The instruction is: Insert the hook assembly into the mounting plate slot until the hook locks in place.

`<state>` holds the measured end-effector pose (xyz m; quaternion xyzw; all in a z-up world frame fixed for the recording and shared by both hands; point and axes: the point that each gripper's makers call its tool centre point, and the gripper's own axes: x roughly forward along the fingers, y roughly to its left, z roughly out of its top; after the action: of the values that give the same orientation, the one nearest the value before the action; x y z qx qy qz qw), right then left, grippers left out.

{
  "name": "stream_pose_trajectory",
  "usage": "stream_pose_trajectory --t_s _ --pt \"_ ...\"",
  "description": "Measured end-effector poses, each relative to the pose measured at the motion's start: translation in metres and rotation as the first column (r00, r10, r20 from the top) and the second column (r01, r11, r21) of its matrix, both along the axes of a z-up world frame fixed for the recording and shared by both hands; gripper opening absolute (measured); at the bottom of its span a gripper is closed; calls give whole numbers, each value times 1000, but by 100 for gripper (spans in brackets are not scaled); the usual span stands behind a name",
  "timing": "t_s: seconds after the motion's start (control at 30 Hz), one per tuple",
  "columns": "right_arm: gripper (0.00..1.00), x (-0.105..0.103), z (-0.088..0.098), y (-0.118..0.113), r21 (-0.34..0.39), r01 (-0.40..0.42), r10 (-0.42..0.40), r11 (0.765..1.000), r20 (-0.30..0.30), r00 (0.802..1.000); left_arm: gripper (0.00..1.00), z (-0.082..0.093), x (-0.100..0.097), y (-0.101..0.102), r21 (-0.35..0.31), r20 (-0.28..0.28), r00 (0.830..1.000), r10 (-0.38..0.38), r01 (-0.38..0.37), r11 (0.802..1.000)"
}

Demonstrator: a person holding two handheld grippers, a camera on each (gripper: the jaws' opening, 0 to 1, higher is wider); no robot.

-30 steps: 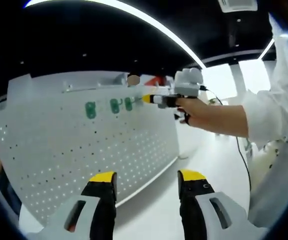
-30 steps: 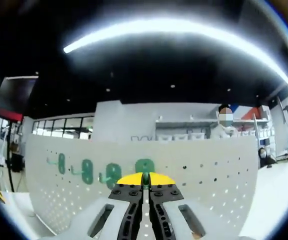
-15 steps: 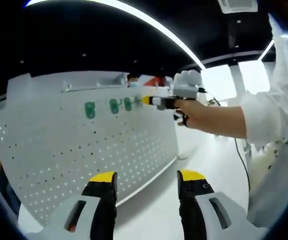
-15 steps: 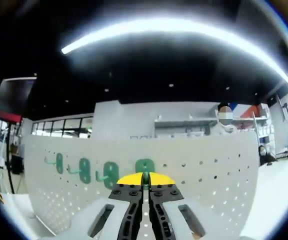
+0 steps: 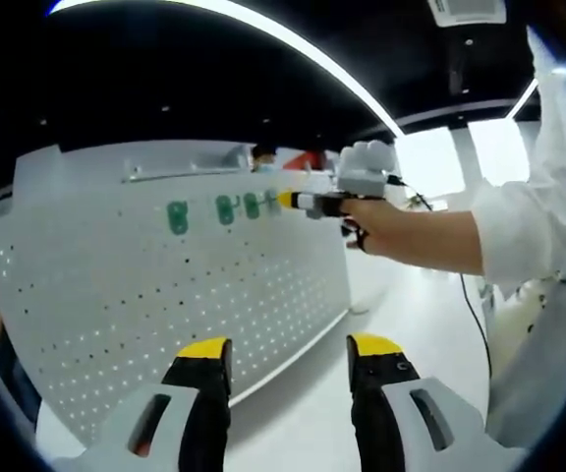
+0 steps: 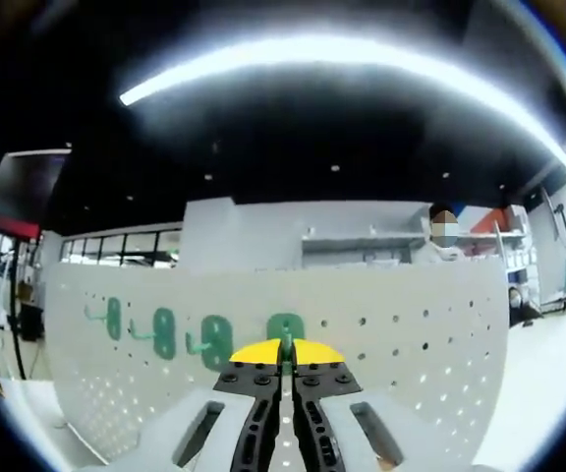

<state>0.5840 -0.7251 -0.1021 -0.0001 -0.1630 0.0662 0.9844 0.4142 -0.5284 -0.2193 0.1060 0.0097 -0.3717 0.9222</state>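
A white perforated mounting plate stands upright on the table. Three green hooks hang in a row near its top. In the left gripper view my left gripper is open and empty, low in front of the plate. A hand holds my right gripper with its yellow tips against the plate's top right, just past the row. In the right gripper view my right gripper is shut on a green hook assembly, whose oval base is pressed to the mounting plate. The mounted hooks are to its left.
A white-sleeved arm reaches in from the right, and a dark cable hangs below it. The white tabletop runs along the plate's foot. A dark monitor stands far left behind the plate.
Almost nothing differs. The right gripper has crept slightly along the plate with the hook still held, so the mounted hooks sit a little further left in its view. My left gripper is still.
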Motion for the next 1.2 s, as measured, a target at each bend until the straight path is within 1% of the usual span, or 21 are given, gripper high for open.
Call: stream_pose_trajectory --t_s 0.27,0.43,0.57,0.6,0.67,0.8,0.93,1.2 --pt "0 1 1 1 -38 17 -17 999 -2 1000 48 1 1 2 -4 1 1000 5 -5 1000" --pt "1 6 -1 0 -48 18 -19 999 -21 1000 49 1 1 1 -1 3 1000 4 -4 1000" --pt "1 8 -5 1 -64 18 -21 998 -43 999 49 1 1 2 -2 2 1000 6 -6 1000" --pt "0 9 -8 3 -65 6 -10 998 -60 998 49 1 2 3 -2 2 1000 7 -7 1000" --pt "0 10 -13 3 -75 4 -9 997 -76 997 49 1 1 3 -3 1 1000 8 -8 1000" --pt "3 10 -19 3 -73 -7 0 997 -93 996 49 0 1 3 0 0 1000 7 -7 1000" --pt "11 9 -22 2 -78 -12 4 997 -103 995 49 -1 1 2 2 -1 1000 6 -6 1000" --pt "33 1 -26 2 -67 -39 32 997 -112 993 49 -3 0 2 6 -5 1000 6 -6 1000"
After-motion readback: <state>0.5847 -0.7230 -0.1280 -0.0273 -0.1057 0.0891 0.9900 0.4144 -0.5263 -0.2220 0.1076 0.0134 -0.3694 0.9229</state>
